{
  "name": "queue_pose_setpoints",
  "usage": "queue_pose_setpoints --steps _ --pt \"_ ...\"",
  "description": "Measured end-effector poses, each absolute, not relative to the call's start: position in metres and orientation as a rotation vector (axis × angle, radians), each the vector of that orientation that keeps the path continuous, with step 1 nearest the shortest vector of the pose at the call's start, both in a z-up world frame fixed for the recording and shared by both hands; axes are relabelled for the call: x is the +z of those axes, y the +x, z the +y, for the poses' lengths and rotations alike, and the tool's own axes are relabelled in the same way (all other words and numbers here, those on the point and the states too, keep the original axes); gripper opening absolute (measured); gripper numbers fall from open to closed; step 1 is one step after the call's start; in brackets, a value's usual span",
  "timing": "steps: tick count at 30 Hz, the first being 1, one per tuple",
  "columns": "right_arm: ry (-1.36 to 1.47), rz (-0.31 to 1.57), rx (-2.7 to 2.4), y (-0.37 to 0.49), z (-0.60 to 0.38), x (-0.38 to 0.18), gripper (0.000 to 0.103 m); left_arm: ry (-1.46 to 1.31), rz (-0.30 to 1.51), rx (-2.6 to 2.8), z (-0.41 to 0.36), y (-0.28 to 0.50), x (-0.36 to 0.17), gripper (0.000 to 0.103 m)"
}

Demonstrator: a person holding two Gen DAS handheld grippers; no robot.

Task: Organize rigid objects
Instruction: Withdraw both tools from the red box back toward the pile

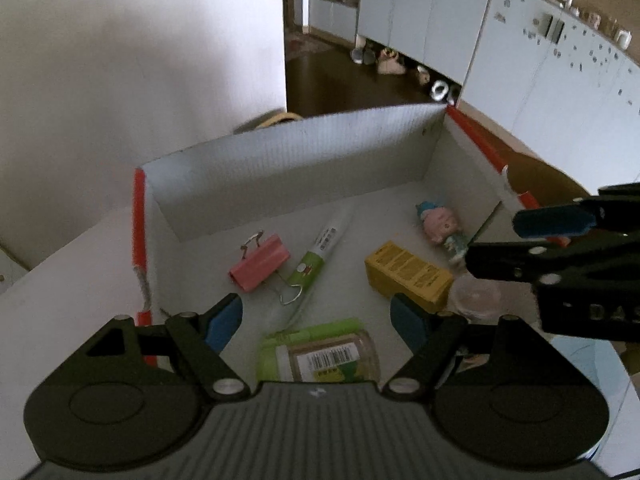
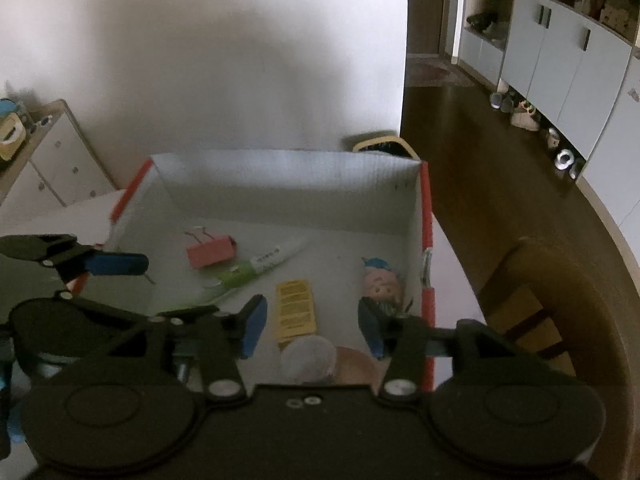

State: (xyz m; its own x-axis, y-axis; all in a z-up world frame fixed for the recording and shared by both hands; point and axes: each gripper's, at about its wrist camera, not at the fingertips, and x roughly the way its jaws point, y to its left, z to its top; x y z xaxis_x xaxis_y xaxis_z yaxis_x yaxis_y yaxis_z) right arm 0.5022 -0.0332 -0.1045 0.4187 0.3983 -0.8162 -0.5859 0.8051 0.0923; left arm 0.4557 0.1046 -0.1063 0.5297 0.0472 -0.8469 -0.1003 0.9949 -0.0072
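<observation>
An open white box with red edges (image 1: 288,152) (image 2: 288,176) holds a pink binder clip (image 1: 260,268) (image 2: 211,255), a green-and-white tube (image 1: 320,252) (image 2: 260,264), a yellow carton (image 1: 408,272) (image 2: 295,308), a small doll (image 1: 442,228) (image 2: 382,284), a green-labelled packet (image 1: 320,352) and a clear round lid or cup (image 1: 476,296) (image 2: 308,358). My left gripper (image 1: 316,322) is open and empty above the packet. My right gripper (image 2: 312,332) is open and empty above the clear round object; it also shows in the left wrist view (image 1: 532,244).
The box sits on a white table (image 1: 80,280). A wooden chair (image 2: 560,312) stands to the right. A white drawer unit (image 2: 52,168) is at far left. White cabinets (image 1: 520,60) with shoes beneath line the far wall.
</observation>
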Motion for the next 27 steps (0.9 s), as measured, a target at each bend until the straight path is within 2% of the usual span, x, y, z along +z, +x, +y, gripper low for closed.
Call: queue_pose_setpoints --steps 11,17,19,20,21,27 --pt "-0.174 0.881 0.652 0.458 -0.062 -0.066 0.063 -0.115 0.910 0.119 0.103 0.412 -0.075 0.081" --pt "-0.167 0.851 0.661 0.433 -0.073 -0.053 0.064 -0.154 0.871 0.127 0.103 0.390 -0.060 0.081" --pt "-0.163 0.832 0.665 0.423 -0.077 -0.048 0.067 -0.161 0.851 0.123 0.101 0.381 -0.054 0.081" --pt "-0.158 0.824 0.667 0.419 -0.079 -0.047 0.075 -0.167 0.842 0.123 0.101 0.376 -0.052 0.081" --pt "-0.155 0.815 0.670 0.415 -0.081 -0.044 0.078 -0.171 0.832 0.125 0.100 0.372 -0.049 0.081" --pt "-0.149 0.781 0.680 0.389 -0.089 -0.034 0.079 -0.180 0.800 0.103 0.091 0.345 -0.036 0.081"
